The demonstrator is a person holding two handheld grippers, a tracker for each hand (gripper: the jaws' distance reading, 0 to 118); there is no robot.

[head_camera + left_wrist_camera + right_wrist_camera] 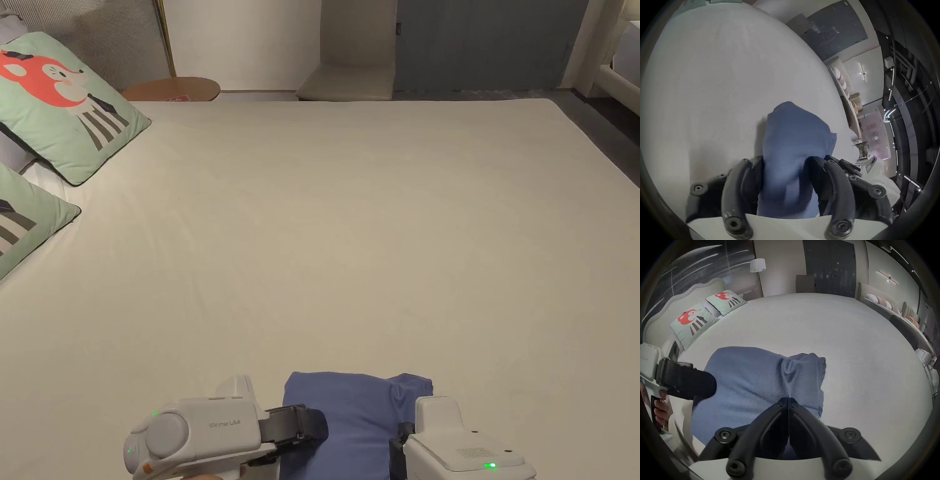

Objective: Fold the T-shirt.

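Note:
The blue T-shirt (350,412) lies as a compact folded bundle at the near edge of the bed (375,219). My left gripper (300,428) comes in from the left; in the left gripper view it (784,160) holds the thick fold of the T-shirt (794,129) between its parted jaws, which both touch the cloth. My right gripper (400,447) sits at the bundle's near right side. In the right gripper view it (787,400) is pinched shut on the T-shirt (750,378), with a pucker running up from its tips. The left gripper (709,386) shows there over the cloth's left edge.
The beige bed sheet stretches wide beyond the shirt. Two green printed pillows (62,106) (19,225) lie at the left edge. A round wooden table (172,89) and a pale seat (347,81) stand past the far side, and dark floor runs along the right.

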